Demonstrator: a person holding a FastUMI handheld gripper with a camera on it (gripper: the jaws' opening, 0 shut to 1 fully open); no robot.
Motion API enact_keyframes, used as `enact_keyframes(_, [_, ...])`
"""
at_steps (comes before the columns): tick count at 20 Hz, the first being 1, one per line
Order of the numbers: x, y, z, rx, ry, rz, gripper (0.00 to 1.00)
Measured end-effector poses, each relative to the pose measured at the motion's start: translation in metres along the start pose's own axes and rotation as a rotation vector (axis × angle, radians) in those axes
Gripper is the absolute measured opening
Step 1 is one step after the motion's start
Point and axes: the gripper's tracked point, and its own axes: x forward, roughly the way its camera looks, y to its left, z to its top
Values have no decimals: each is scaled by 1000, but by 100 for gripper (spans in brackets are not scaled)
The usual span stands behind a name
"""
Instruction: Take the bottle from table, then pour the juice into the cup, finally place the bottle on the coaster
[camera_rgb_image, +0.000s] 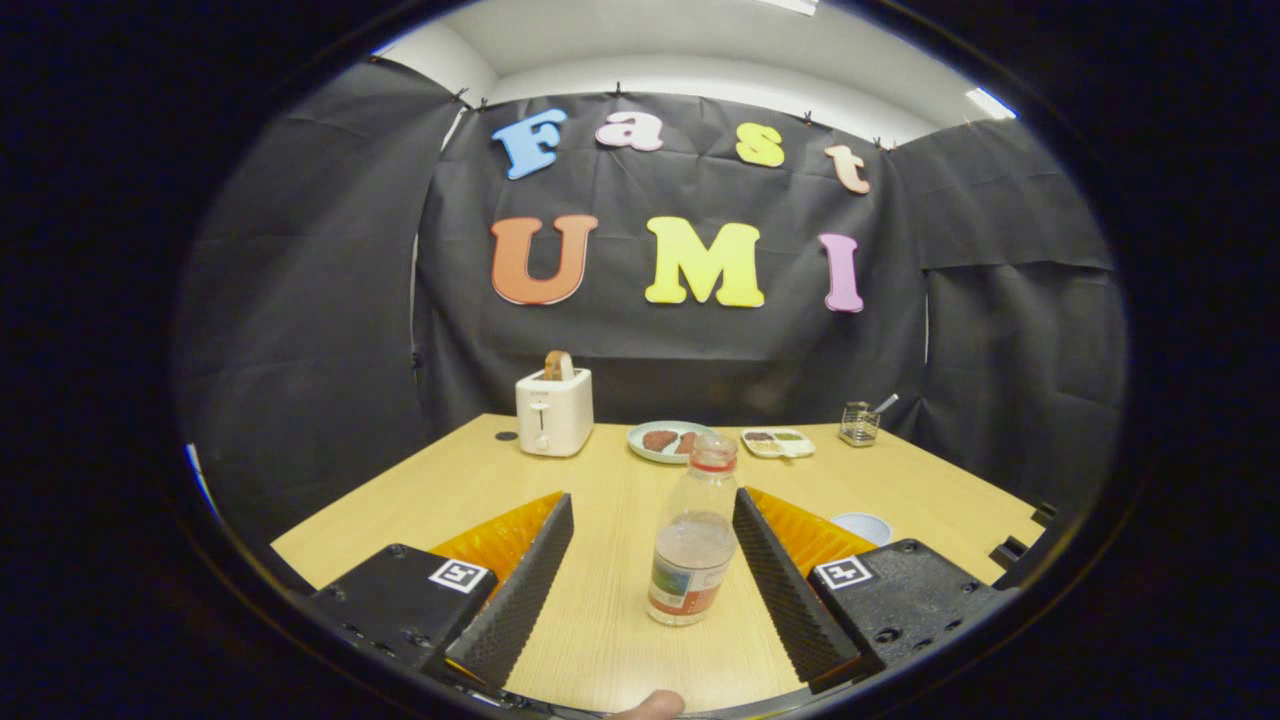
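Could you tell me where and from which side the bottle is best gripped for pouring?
Probably the straight body of the bottle, below the shoulder, coming in level from the near side. It stands upright between the open gripper's fingers, nearer the right one, so shifting slightly right would centre it before closing.

A light wood-grain table (620, 500) carries everything here. A clear plastic bottle (693, 535) with a red cap stands upright on it near the front, partly filled with pale liquid, between the fingers of the hand-held gripper (650, 535), which are spread wide with a clear gap on the left side. Toward the back stands a white toaster (554, 411) with a slice of bread sticking up. Right of it sit a pale green plate (668, 441) with brownish food, a small divided dish (777, 442), and a clear glass holder (859, 423) with a utensil. A pale cup (865, 526) rests just right of the right finger. A small dark round spot (506, 436) lies left of the toaster.
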Motion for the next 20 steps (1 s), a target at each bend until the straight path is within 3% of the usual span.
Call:
enact_keyframes(12, [54,-23,-69,-17,10,-53,100])
enact_keyframes(20, [90,-30,-57,-67,-26,-42,100])
